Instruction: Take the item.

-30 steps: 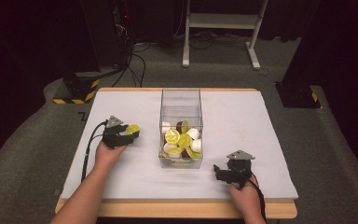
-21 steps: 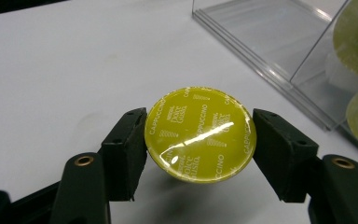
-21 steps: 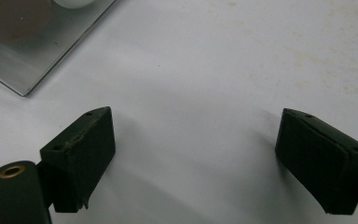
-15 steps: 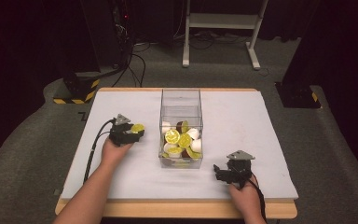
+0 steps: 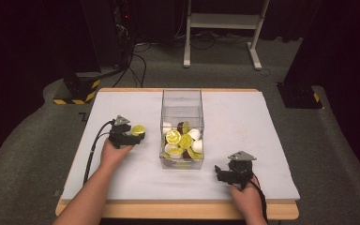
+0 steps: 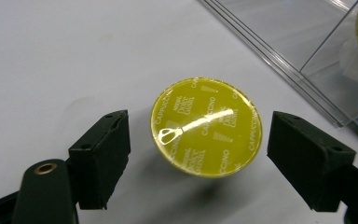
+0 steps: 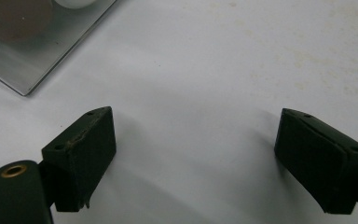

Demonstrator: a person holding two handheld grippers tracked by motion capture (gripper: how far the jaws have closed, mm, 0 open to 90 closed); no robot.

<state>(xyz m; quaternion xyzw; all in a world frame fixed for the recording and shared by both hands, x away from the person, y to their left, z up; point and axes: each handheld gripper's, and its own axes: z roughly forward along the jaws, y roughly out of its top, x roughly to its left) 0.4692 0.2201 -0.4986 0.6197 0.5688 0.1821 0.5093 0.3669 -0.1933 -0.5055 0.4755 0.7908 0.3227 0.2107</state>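
The left gripper (image 6: 198,154) is standing open, its jaws having just been opening, with the yellow capsule (image 6: 206,126) lying between them, clear of both pads, on the white mat (image 5: 122,103) just left of the clear bin (image 5: 182,101). The right gripper (image 7: 196,154) is resting open over bare mat.

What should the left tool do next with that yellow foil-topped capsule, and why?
Probably back the left tool away and lift clear. Its jaws have just been opening, and the round yellow foil-lidded coffee capsule sits on the white table cover between them with gaps on both sides, so it looks released. The clear plastic box beside it still holds more capsules to fetch.
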